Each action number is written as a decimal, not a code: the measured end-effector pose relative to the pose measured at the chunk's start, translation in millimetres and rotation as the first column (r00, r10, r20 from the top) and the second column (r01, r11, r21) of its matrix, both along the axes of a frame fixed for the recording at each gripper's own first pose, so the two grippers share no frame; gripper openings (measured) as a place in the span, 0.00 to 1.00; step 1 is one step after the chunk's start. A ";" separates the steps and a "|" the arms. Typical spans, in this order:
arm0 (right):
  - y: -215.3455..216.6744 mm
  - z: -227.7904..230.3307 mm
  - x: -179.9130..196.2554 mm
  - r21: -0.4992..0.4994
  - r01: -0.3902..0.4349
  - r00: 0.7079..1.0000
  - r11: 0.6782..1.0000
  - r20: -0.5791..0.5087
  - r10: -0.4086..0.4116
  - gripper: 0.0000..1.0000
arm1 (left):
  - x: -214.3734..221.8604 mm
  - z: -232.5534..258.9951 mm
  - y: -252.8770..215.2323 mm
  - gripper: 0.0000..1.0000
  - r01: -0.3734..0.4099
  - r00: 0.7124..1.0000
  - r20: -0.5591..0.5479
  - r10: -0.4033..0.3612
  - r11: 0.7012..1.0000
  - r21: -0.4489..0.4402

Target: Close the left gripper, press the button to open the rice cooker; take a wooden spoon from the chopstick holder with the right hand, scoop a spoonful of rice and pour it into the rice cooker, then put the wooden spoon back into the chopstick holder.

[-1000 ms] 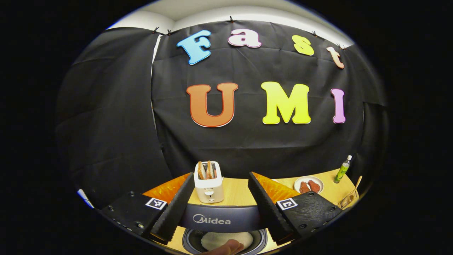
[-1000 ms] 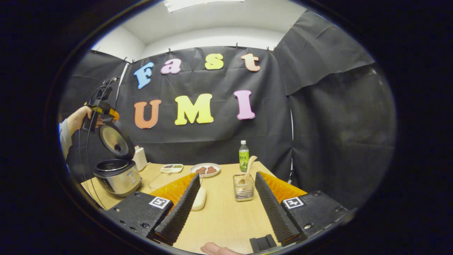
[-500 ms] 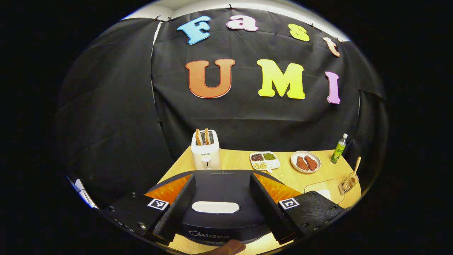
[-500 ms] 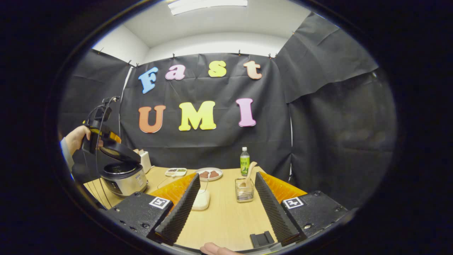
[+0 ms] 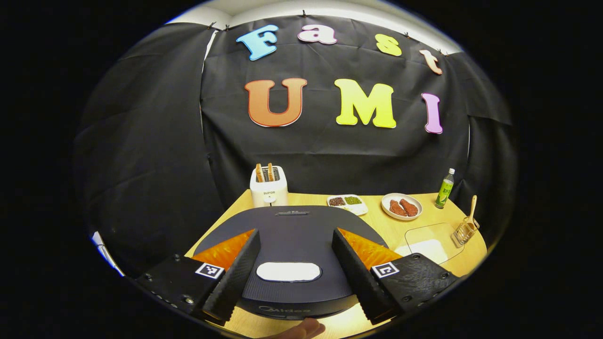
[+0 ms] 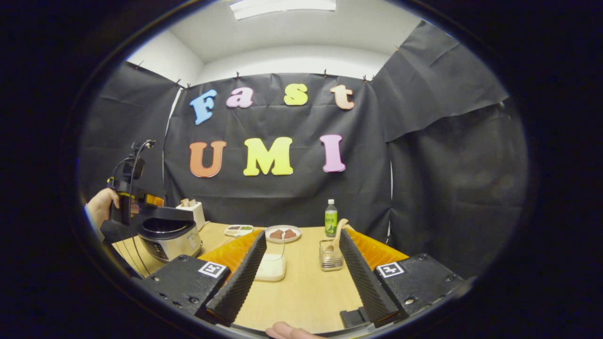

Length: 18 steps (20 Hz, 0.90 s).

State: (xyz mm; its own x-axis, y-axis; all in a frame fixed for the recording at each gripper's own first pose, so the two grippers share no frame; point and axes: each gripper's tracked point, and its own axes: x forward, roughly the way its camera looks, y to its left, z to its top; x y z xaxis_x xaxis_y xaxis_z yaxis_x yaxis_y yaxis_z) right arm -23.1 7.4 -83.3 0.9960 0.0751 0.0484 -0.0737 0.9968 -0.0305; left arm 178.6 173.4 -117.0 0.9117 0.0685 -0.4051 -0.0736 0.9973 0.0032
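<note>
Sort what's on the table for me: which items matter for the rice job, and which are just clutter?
For the job: rice cooker, wooden spoon, chopstick holder, clear container of rice.

Lying about: toaster, divided dish of beans, plate of meat, green bottle.

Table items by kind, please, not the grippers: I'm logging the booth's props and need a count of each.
Appliances: 2 (rice cooker, toaster)
Food dishes: 2 (plate, tray)
Bottle: 1
Glass container: 1
Holder: 1
Spoon: 1
Total: 8
</note>
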 end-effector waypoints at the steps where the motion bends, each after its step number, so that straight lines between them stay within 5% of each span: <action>1: 3.8 -1.1 -0.4 -0.001 -0.009 1.000 1.000 -0.004 0.009 1.00 | -3.1 -4.1 -0.8 0.99 0.003 1.000 -0.007 -0.003 1.000 0.001; 10: 7.7 7.0 -10.0 -0.021 -0.003 1.000 1.000 0.015 0.003 1.00 | -37.6 -34.2 -5.6 0.99 0.021 0.989 -0.145 -0.024 1.000 -0.018; 18: 7.8 6.7 -9.7 -0.021 -0.009 1.000 1.000 0.006 0.009 1.00 | -56.3 -33.7 -4.7 0.99 0.020 1.000 0.024 -0.020 1.000 -0.009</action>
State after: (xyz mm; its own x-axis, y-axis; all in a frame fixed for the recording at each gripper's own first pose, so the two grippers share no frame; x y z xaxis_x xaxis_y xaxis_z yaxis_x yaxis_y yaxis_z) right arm -32.8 15.2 -76.6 0.9950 0.0851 0.0531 -0.0823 0.9953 -0.0519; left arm 122.3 168.7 -150.7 0.9225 0.0467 -0.3832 -0.0537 0.9985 -0.0076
